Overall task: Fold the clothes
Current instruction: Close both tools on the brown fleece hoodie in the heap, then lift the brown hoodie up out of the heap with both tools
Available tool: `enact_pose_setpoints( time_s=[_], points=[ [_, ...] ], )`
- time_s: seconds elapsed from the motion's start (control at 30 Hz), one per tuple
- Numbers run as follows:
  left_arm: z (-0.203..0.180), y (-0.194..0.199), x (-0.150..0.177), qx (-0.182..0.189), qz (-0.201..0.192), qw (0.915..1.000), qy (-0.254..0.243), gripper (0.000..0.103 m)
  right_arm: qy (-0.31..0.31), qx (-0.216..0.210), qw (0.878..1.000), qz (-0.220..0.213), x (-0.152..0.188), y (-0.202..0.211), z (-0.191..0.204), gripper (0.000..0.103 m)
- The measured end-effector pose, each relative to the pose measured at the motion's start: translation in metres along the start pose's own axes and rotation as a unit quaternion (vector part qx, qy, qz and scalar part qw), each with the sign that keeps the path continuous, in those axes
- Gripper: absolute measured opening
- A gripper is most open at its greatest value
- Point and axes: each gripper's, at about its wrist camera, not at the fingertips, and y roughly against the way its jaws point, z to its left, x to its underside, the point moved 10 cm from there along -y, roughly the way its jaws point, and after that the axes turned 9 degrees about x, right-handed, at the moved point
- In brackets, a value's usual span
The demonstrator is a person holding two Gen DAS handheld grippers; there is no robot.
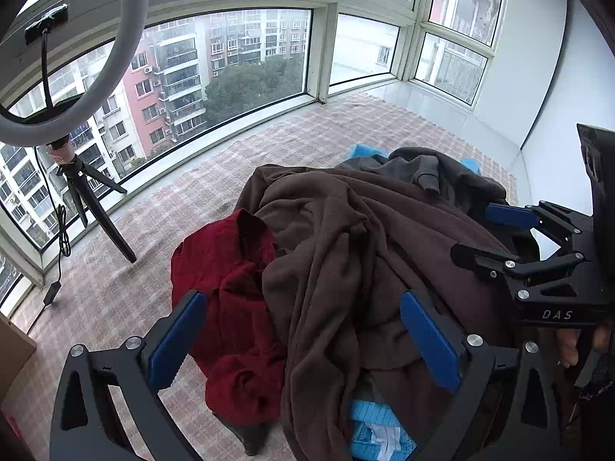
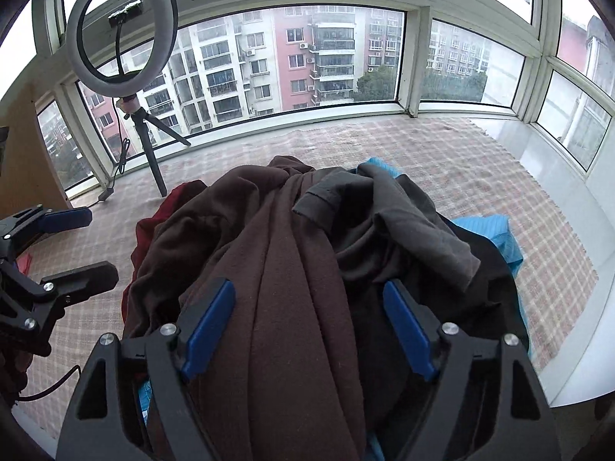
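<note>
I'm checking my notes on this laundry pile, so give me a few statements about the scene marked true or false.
1. A brown fleece garment lies on top of the pile. True.
2. The dark red knitted garment is neatly folded. False: it lies crumpled.
3. A grey ring light on a black tripod stands by the window. True.
4. The right hand-held gripper is fully shut. False: its jaws are apart, straddling the brown fleece.
5. The pile rests on bare wood. False: on a pink checked cloth.

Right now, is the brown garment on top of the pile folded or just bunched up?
Bunched up. The brown garment drapes in loose ridges over the heap, with no flat, squared edges.
</note>
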Motion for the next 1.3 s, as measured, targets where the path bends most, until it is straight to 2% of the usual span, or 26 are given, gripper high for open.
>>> enact_pose_setpoints(
  time_s=[0.07, 0.1, 0.13, 0.17, 0.23, 0.33, 0.5, 0.63, 0.7, 0.83, 0.93, 1.07, 1.13, 1.2, 1.3],
  points=[
    [-0.006, -0.023, -0.007, -0.014, 0.018, 0.9992, -0.032, 0.1, 0.003, -0.002, 1.0, -0.003, 0.0, 0.002, 0.001, 0.079],
    [-0.008, -0.035, -0.011, -0.02, 0.027, 0.9983, -0.048, 0.097, 0.004, -0.002, 1.0, -0.004, 0.0, 0.003, 0.001, 0.079],
    [-0.011, -0.044, -0.013, -0.023, 0.035, 0.9974, -0.059, 0.082, 0.004, -0.003, 1.0, -0.006, 0.0, 0.004, 0.0, 0.079],
    [-0.012, -0.049, -0.013, -0.018, 0.041, 0.9972, -0.059, 0.073, 0.003, -0.003, 1.0, -0.007, -0.001, 0.004, -0.002, 0.079],
    [-0.014, -0.052, -0.014, 0.004, 0.046, 0.9979, -0.046, 0.026, 0.001, -0.006, 1.0, -0.007, -0.002, 0.004, -0.004, 0.079],
    [-0.013, -0.045, -0.018, 0.027, 0.032, 0.9988, -0.026, 0.013, -0.003, -0.009, 1.0, -0.004, -0.002, 0.003, -0.002, 0.079],
    [0.007, -0.001, -0.02, 0.053, -0.005, 0.9982, 0.029, 0.01, 0.009, -0.001, 1.0, -0.012, -0.004, 0.009, 0.003, 0.079],
    [0.038, 0.069, -0.021, 0.081, -0.062, 0.9918, 0.077, 0.01, 0.016, -0.012, 1.0, -0.022, -0.01, 0.022, 0.011, 0.079],
    [0.053, 0.112, -0.009, 0.089, -0.091, 0.9878, 0.089, 0.01, 0.019, -0.023, 0.999, -0.031, -0.014, 0.033, 0.017, 0.079],
    [0.103, 0.167, 0.069, 0.054, -0.101, 0.9829, 0.144, 0.01, 0.03, -0.058, 0.997, -0.047, -0.031, 0.054, 0.034, 0.079],
    [0.145, 0.2, 0.138, 0.016, -0.098, 0.9766, 0.19, 0.01, 0.072, -0.053, 0.994, -0.059, -0.047, 0.057, 0.055, 0.079],
    [0.196, 0.191, 0.259, -0.052, -0.03, 0.959, 0.277, 0.01, 0.144, -0.051, 0.987, -0.047, -0.063, 0.032, 0.097, 0.079],
    [0.208, 0.181, 0.303, -0.074, 0.009, 0.9523, 0.296, 0.01, 0.182, -0.056, 0.981, -0.03, -0.067, 0.01, 0.123, 0.079],
    [0.212, 0.179, 0.319, -0.093, 0.023, 0.9497, 0.298, 0.011, 0.216, -0.065, 0.974, -0.005, -0.067, -0.015, 0.147, 0.079],
    [0.219, 0.18, 0.316, -0.112, 0.01, 0.9514, 0.287, 0.011, 0.25, -0.09, 0.963, 0.037, -0.058, -0.049, 0.18, 0.079]
  ],
)
